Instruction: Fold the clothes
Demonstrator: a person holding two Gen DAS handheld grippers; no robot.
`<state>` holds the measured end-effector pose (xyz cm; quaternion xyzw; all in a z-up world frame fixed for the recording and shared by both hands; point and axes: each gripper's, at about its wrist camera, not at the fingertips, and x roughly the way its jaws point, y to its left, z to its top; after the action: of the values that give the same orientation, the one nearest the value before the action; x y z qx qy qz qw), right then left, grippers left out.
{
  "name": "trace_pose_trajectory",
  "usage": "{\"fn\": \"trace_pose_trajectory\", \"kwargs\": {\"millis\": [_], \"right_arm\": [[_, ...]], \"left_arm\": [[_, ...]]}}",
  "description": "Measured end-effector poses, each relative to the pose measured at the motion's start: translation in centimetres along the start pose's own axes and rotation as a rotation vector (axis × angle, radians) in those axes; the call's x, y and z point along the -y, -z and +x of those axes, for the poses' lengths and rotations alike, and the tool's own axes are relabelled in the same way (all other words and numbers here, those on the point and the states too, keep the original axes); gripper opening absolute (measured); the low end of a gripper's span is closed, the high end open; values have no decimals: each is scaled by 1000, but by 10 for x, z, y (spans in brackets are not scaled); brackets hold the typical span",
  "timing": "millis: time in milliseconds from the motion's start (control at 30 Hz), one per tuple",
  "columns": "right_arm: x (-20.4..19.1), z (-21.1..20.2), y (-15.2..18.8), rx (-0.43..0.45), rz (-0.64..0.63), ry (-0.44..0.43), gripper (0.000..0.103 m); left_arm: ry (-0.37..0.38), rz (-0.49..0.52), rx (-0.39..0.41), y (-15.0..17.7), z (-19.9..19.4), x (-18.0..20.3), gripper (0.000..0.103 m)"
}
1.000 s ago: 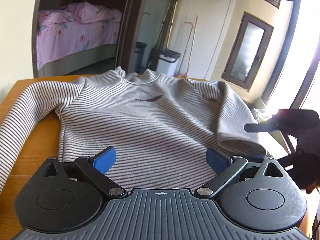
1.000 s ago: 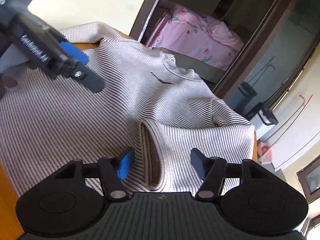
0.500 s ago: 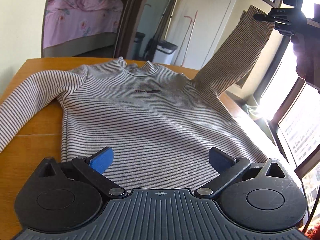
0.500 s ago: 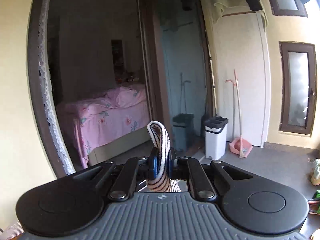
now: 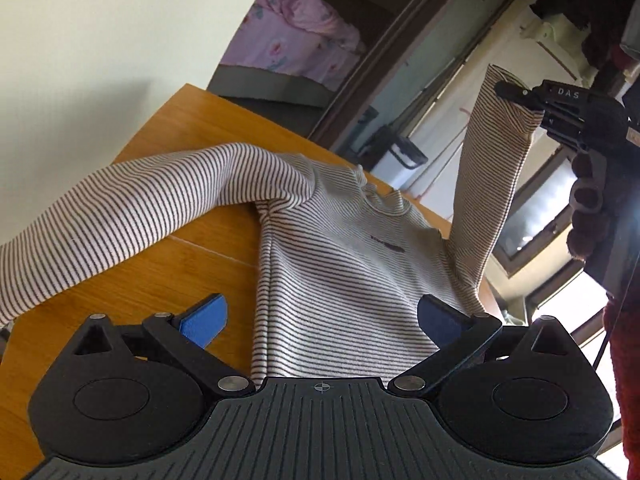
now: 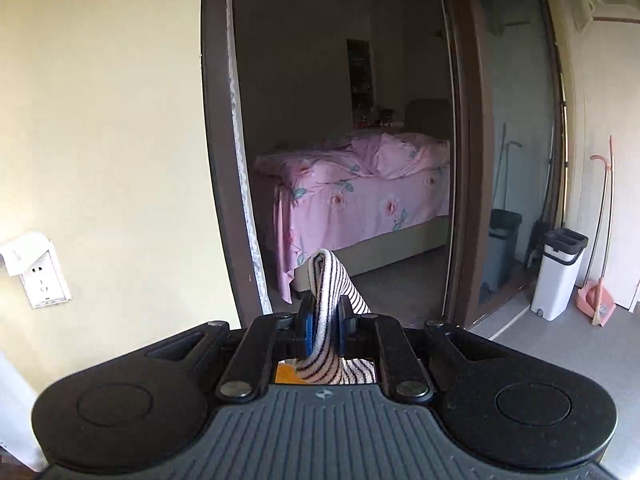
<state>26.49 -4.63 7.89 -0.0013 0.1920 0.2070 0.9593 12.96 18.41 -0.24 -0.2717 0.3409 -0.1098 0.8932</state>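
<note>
A white sweater with thin dark stripes (image 5: 340,264) lies face up on a wooden table (image 5: 160,276). Its left sleeve (image 5: 120,216) stretches out flat toward the left. My left gripper (image 5: 320,320) is open and empty, low over the sweater's hem. My right gripper (image 6: 325,322) is shut on the right sleeve's cuff (image 6: 326,280) and holds it high above the table. In the left wrist view the right gripper (image 5: 520,94) shows at upper right with the sleeve (image 5: 488,184) hanging from it.
The table's far edge (image 5: 256,110) meets a cream wall. Beyond it a doorway shows a bed with pink bedding (image 6: 360,196). A white bin (image 6: 558,272), a broom and a pink dustpan (image 6: 596,300) stand at right. A wall socket (image 6: 42,284) is on the left wall.
My right gripper closed on the right sleeve's cuff and lifted it high off the sweater. My left gripper stayed open and swung to the left over the hem.
</note>
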Motion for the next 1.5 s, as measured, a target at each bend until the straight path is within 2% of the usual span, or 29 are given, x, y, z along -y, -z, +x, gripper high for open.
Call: {"fn": "trace_pose_trajectory", "kwargs": {"millis": [67, 133, 200, 333, 433, 533, 667, 833, 900, 933, 967, 1100, 1133, 1200, 1267, 1300, 1367, 1433, 1500], "right_arm": [[-7, 4, 5, -15, 5, -19, 18], [-12, 3, 10, -13, 12, -45, 34], [-13, 0, 13, -6, 7, -57, 43], [0, -7, 23, -18, 13, -52, 46], [23, -13, 48, -47, 56, -32, 49], [45, -22, 88, -59, 52, 20, 49], [60, -42, 139, -15, 36, 46, 51], [73, -50, 175, 44, 121, 33, 54], [78, -55, 178, 74, 154, 24, 57], [81, -58, 180, 91, 174, 23, 65], [85, -61, 182, 102, 196, 20, 67], [101, -69, 189, 146, 286, 6, 72], [104, -70, 191, 152, 302, -1, 72], [108, -71, 193, 159, 325, -14, 72], [111, -72, 193, 164, 333, -23, 72], [111, -72, 193, 168, 332, -26, 72], [111, -70, 192, 157, 328, -26, 72], [110, -65, 191, 129, 326, -26, 72], [110, -54, 188, 72, 330, -32, 72]], "left_arm": [[0, -44, 12, -3, 0, -6, 103], [1, -93, 25, -5, 0, -12, 103], [8, -161, 33, -9, 3, -20, 103], [3, -314, 65, -19, 16, -38, 103], [-18, -416, 120, -26, 22, -51, 103], [-74, -483, 169, -37, 25, -62, 103], [-160, -551, 209, -51, 33, -74, 103], [-259, -598, 272, -64, 41, -76, 103], [-256, -670, 298, -63, 40, -77, 103], [-253, -705, 310, -62, 39, -78, 103], [-239, -740, 310, -59, 39, -80, 103], [-84, -965, 218, -43, 48, -92, 103], [-66, -986, 212, -43, 53, -94, 102], [-36, -1022, 202, -44, 63, -97, 96], [-111, -993, 242, -52, 67, -102, 65], [-149, -973, 258, -56, 69, -104, 60], [-232, -874, 259, -67, 74, -101, 35], [-324, -735, 254, -77, 79, -90, 25], [-385, -535, 267, -82, 81, -64, 20]]}}
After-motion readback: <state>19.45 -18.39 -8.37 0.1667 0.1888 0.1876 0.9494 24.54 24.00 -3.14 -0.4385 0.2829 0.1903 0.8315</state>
